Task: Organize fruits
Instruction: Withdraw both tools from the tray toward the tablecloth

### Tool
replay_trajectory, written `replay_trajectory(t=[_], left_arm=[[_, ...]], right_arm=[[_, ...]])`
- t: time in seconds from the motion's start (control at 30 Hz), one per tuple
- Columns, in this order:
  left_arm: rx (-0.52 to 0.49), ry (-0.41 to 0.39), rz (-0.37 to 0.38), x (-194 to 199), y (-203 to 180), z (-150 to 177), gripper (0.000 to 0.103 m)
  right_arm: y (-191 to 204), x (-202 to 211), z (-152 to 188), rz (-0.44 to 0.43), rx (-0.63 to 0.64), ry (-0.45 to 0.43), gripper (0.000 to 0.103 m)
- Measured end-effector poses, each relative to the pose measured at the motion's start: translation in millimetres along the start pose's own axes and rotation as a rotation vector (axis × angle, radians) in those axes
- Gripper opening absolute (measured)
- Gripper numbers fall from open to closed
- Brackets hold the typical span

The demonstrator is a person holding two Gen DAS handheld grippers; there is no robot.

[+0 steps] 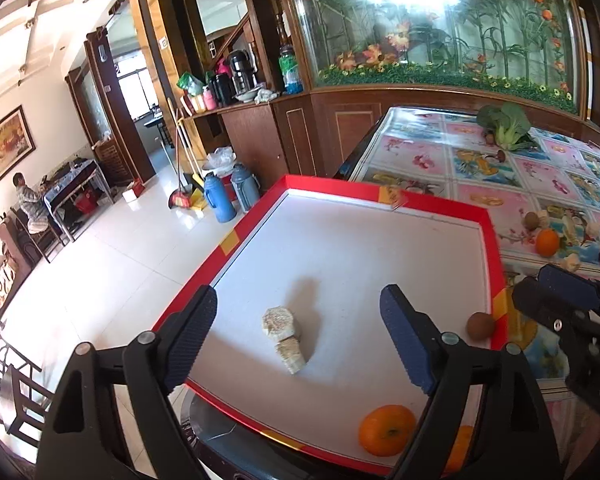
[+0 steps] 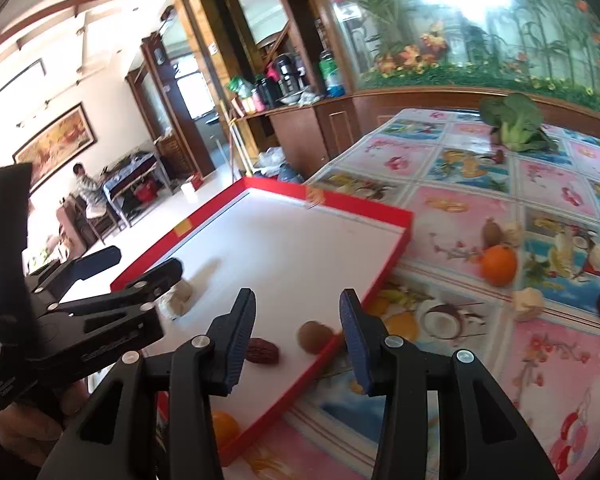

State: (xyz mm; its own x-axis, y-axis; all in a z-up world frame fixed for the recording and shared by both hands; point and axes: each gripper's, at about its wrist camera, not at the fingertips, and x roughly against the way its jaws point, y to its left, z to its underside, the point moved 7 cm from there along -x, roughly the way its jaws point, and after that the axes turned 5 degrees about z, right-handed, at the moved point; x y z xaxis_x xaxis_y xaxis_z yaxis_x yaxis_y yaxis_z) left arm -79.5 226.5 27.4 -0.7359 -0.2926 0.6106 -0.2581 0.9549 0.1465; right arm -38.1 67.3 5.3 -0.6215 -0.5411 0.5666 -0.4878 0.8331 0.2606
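Sorting looks partly done. The red-rimmed tray [image 1: 494, 240], centre of the left wrist view, already holds two pale cob pieces [image 1: 282, 334], a brown round fruit [image 1: 480, 325], an orange [image 1: 387, 430] at the lower edge and a wrinkled red date [image 2: 262, 351]. On the floral worktop [image 2: 460, 208], right of frame, another orange [image 2: 499, 265] and small pieces wait (some too small to name). Both the left gripper [image 1: 300, 330] and right gripper [image 2: 298, 334] have their fingers apart, holding nothing.

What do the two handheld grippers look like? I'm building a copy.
Both the left gripper and right gripper have black plastic scissor-style arms with silver rivets, and fingers faced with ribbed dark blue pads. The left gripper's body carries faint embossed lettering, seen in the right wrist view.
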Motion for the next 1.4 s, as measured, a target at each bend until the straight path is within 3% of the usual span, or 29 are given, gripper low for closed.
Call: replay_trajectory(t=[0.23, 0.77, 1.17, 1.4], left_arm=[[-0.074, -0.027, 0.027, 17.9, -37.0, -11.9, 0.097], [-0.267, -0.026, 0.134, 36.4, -142.8, -14.4, 0.098], [-0.336, -0.021, 0.163, 41.6, -180.2, -10.9, 0.098], [-0.362, 0.009, 0.192, 33.9, -194.4, -6.9, 0.098]], right_arm=[[-43.8, 18.6, -10.2, 0.048, -0.098, -0.034, 0.046], [-144.2, 82.3, -21.0, 0.124, -0.334, -0.161, 0.049], [-181.9, 111.4, -23.3, 0.144, -0.411, -0.212, 0.049], [-199.1, 115.4, -20.6, 0.185, -0.413, -0.196, 0.049]])
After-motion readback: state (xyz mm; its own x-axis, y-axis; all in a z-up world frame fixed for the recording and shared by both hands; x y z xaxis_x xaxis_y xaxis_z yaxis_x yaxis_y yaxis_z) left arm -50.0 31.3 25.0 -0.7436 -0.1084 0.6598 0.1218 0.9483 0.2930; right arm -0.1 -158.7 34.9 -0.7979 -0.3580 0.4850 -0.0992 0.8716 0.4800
